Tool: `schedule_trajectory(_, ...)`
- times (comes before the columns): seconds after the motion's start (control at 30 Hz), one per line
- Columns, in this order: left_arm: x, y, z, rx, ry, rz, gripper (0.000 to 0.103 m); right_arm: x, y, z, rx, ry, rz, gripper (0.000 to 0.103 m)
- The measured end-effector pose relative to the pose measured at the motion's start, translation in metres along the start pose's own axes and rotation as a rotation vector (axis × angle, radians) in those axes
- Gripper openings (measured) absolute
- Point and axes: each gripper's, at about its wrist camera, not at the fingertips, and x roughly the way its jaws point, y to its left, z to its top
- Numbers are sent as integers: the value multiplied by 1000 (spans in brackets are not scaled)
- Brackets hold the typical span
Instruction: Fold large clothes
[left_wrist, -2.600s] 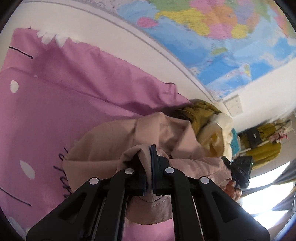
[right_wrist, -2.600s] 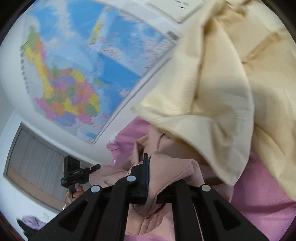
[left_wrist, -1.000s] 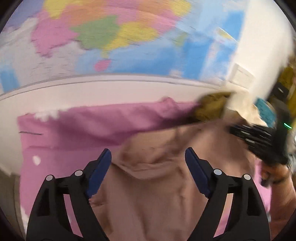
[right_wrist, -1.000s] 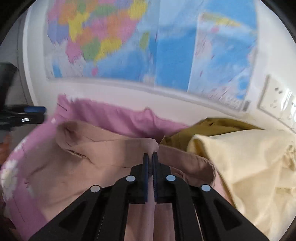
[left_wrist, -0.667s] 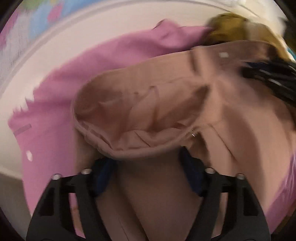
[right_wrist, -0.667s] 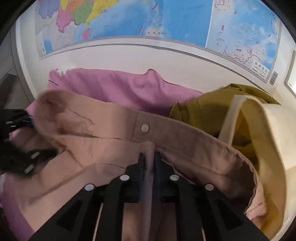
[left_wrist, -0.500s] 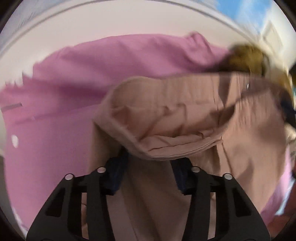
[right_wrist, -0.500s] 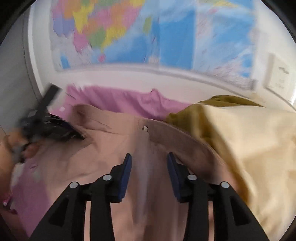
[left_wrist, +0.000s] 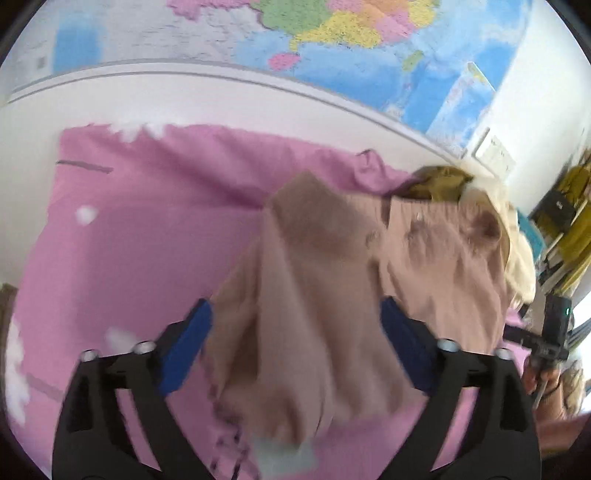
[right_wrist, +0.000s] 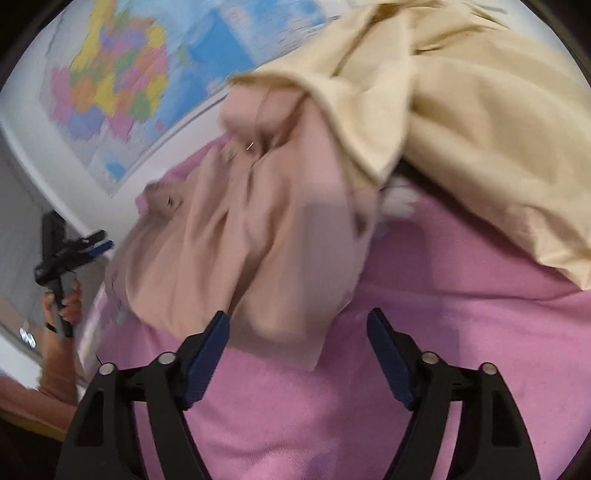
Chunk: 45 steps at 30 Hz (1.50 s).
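Both tools stand wide, their jaws having just been opening; the left tool (left_wrist: 295, 332) has the tan garment (left_wrist: 332, 288) lying loose between its blue pads, ungripped; the right tool (right_wrist: 297, 345) holds nothing, the garment's hem just ahead of it on the pink bedsheet (right_wrist: 461, 332); a cream garment (right_wrist: 480, 129) lies beyond, right.

The pink sheet (left_wrist: 129, 240) lies bare and open to the left of the tan garment (left_wrist: 332, 288), right up to the white wall (left_wrist: 184, 99), so a hand could pass freely there. On the other side a cream garment (right_wrist: 480, 129) is heaped high, its edge draped over the tan one, with an olive garment (left_wrist: 439, 182) bunched against the wall behind. Bare sheet also lies below that heap.
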Motion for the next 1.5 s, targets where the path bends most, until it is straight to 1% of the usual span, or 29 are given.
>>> schedule_trajectory(0.1,-1,9,-29,13,43,-16,96,17,10,-4,-18,2,12,75)
schedule_trajectory(0.17,9,6,-42,26,86,-32,96,32,14,-3,-19,7,24,67)
schedule_trajectory(0.2,18,4,-45,40,100,-14,96,27,14,-4,-27,-7,17,58)
schedule_trajectory(0.23,29,0,-49,50,110,11,93,27,14,-4,-29,-3,34,34)
schedule_trajectory(0.27,38,-1,-49,55,107,24,90,26,12,0,-10,7,62,24)
schedule_trajectory(0.33,50,-4,-49,50,94,46,73,24,10,3,35,13,100,15)
schedule_trajectory(0.37,47,-8,-48,41,59,45,60,19,12,4,39,2,114,13)
schedule_trajectory(0.4,42,-10,-47,35,57,35,34,12,12,4,50,-6,139,11)
schedule_trajectory(0.43,36,-9,-45,15,59,20,25,2,12,4,65,-17,166,10)
schedule_trajectory(0.5,13,0,-42,-73,40,-79,20,-21,13,3,83,-37,219,8)
schedule_trajectory(0.53,2,-1,-43,-82,28,-103,19,-36,16,1,71,-47,234,8)
schedule_trajectory(0.57,-11,-6,-47,-70,22,-111,19,-46,19,-1,58,-51,236,8)
schedule_trajectory(0.63,-26,-13,-57,-49,54,-118,19,-78,26,-12,27,-67,249,8)
schedule_trajectory(0.67,-34,-14,-66,-49,81,-145,19,-88,26,-16,20,-69,249,8)
schedule_trajectory(0.7,-38,-13,-75,-52,108,-174,21,-98,26,-25,7,-62,234,8)
schedule_trajectory(0.73,-37,-12,-82,-49,135,-187,29,-101,23,-33,5,-48,204,10)
schedule_trajectory(0.77,-33,-11,-91,-39,177,-152,35,-99,18,-37,19,-22,176,12)
schedule_trajectory(0.8,-28,-9,-96,-29,206,-79,44,-89,5,-46,61,45,127,20)
schedule_trajectory(0.83,-26,-8,-98,-22,211,-46,47,-81,-2,-51,78,96,69,29)
schedule_trajectory(0.9,-34,-5,-89,-40,154,-38,52,-71,-9,-51,83,143,-99,48)
schedule_trajectory(0.97,-58,-16,-73,5,23,-21,59,-84,-7,-44,63,83,-152,52)
schedule_trajectory(1.03,-75,-29,-61,60,-66,-14,92,-101,6,-30,-1,-24,-220,55)
schedule_trajectory(1.07,-81,-40,-54,103,-110,-4,94,-105,14,-24,-37,-59,-235,56)
schedule_trajectory(1.13,-76,-59,-44,185,-101,-12,94,-100,34,-9,-132,-93,-217,56)
schedule_trajectory(1.23,-30,-97,-32,301,-5,-14,94,-66,56,10,-236,-54,-231,53)
schedule_trajectory(1.3,-4,-113,-34,347,49,22,91,-31,68,22,-284,7,-215,52)
schedule_trajectory(1.37,31,-118,-32,357,151,68,86,-5,70,32,-307,54,-213,52)
schedule_trajectory(1.43,62,-115,-32,352,240,145,77,16,73,35,-349,89,-246,53)
schedule_trajectory(1.5,79,-115,-31,377,286,169,76,31,72,33,-370,119,-247,50)
